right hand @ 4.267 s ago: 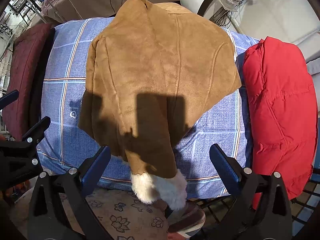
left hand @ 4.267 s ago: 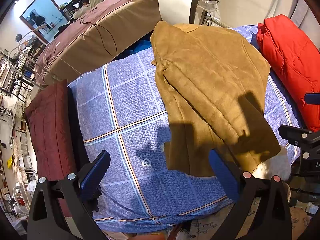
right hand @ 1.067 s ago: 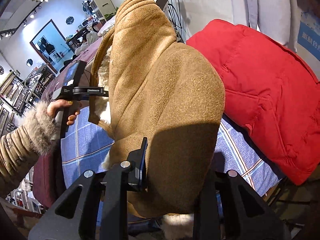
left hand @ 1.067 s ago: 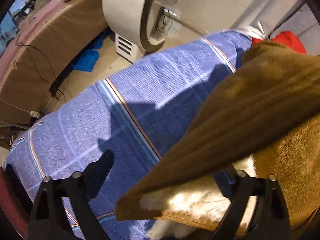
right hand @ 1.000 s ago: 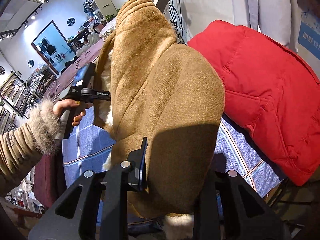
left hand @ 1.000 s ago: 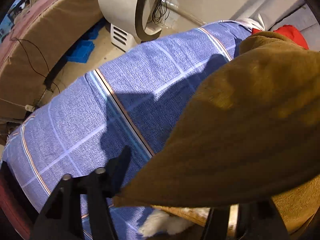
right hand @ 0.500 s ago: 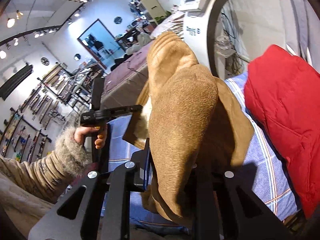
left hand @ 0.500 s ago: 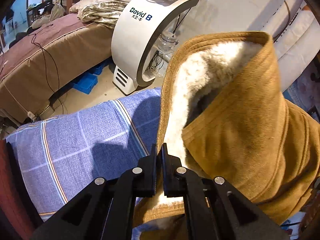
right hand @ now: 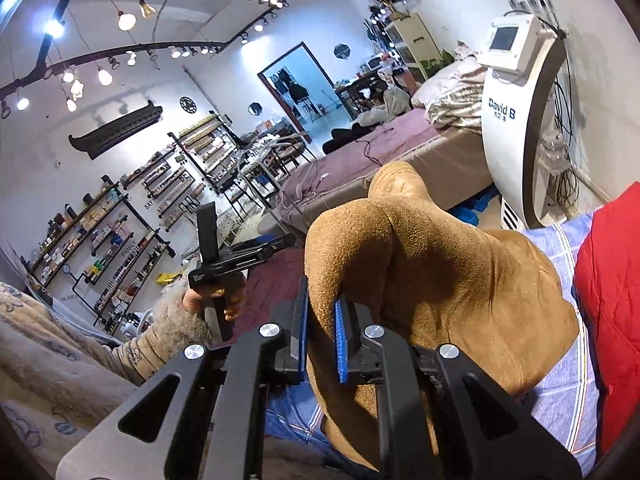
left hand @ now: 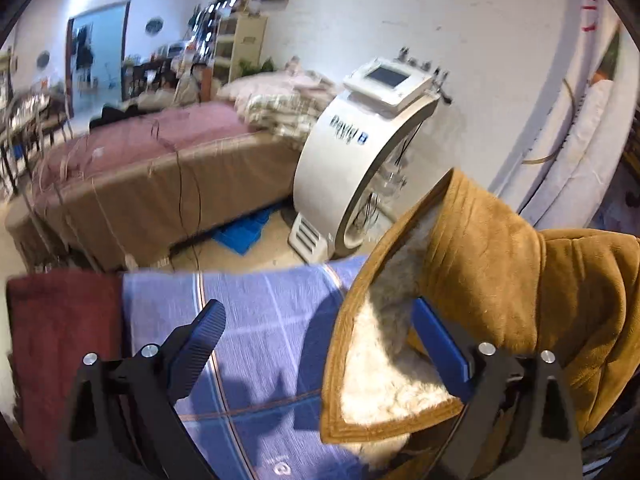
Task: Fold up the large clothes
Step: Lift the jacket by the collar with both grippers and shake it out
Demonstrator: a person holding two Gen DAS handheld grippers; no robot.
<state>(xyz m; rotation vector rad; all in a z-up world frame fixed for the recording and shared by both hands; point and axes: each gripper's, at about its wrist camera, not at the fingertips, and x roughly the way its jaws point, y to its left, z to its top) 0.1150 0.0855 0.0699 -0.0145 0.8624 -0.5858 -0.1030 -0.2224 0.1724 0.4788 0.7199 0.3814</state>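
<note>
A brown suede coat (left hand: 500, 272) with white fleece lining (left hand: 380, 360) is lifted above the blue checked bedcover (left hand: 260, 300). My left gripper (left hand: 316, 312) has its jaws opening wide. The coat's front edge hangs loose between them, close to the right finger (left hand: 436, 344), and neither pad presses on it. In the right wrist view my right gripper (right hand: 322, 300) is shut on a thick fold of the coat (right hand: 440, 272), which bulges up over the fingers and hides the bed behind. A person's hand (right hand: 200, 300) holds the left gripper's handle.
A red padded jacket (right hand: 608, 300) lies at the bed's right end and a dark red cushion (left hand: 60, 320) at its left end. Behind stand a white curved machine (left hand: 360, 160) and a brown massage bed (left hand: 160, 168). Shelves line the far wall.
The left jaws, shut on the coat's fleece edge half a second ago, now stand wide apart. Both grippers have risen and tilted up. The right gripper keeps its grip on the coat.
</note>
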